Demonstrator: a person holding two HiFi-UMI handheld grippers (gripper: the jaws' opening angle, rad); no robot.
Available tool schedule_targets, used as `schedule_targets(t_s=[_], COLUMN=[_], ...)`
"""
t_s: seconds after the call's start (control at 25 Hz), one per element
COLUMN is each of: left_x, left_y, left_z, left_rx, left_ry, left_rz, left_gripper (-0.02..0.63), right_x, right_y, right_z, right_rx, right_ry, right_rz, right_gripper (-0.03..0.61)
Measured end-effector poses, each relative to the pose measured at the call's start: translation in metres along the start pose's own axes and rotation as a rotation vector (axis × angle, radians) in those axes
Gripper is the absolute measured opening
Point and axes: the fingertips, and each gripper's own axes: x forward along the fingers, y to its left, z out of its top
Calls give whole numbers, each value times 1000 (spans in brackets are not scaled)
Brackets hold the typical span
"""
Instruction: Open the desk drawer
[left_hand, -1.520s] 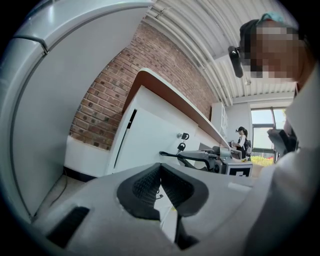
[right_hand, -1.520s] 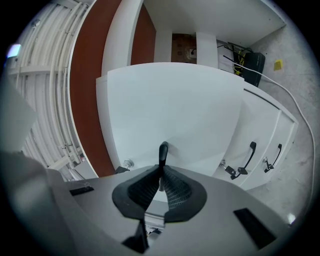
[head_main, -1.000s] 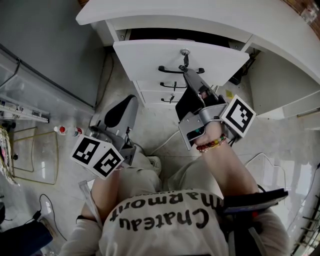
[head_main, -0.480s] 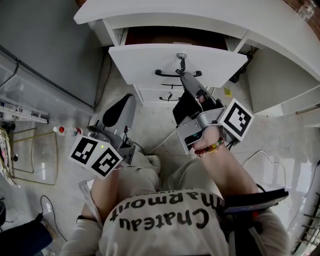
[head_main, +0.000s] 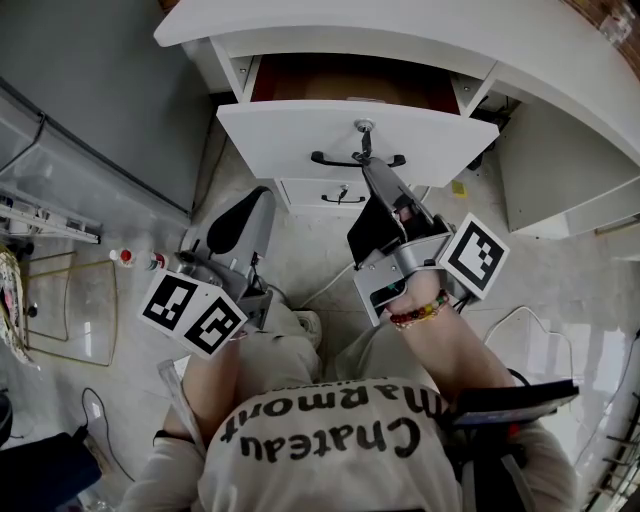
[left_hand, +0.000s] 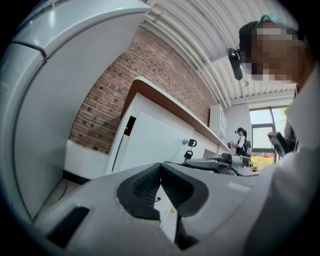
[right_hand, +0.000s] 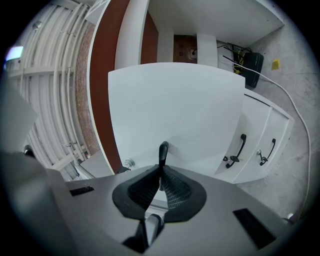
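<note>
Drawer (head_main: 290, 130) out toward the person, handle (head_main: 335, 161) crosswise (in right tongs (head_main: 366, 165))

My left gripper (left_hand: 161, 167) is filling the bottom of the view, its black ribbed pads (left_hand: 142, 187) meeting tip to tip with nothing between them. Beyond them, the white desk (left_hand: 145, 102) with its brown-edged top is running along a brick wall (left_hand: 115, 95), and keys (left_hand: 190, 146) are hanging from the lock on the drawer front (left_hand: 150, 145). Far off, a person (left_hand: 241, 140) is standing by a bright window (left_hand: 262, 135).
</note>
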Motion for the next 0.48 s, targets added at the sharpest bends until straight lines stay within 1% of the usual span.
schedule_targets(t_s=[0.48], left_x=[-2], left_y=[-4], left_z=[0], left_rx=[2], left_ry=[3], left_rz=[-2], left_gripper=[15], right_x=[-15], right_y=[4], right_z=[-12], right_rx=[10], right_ry=[38], right_rz=[14], right_gripper=[28])
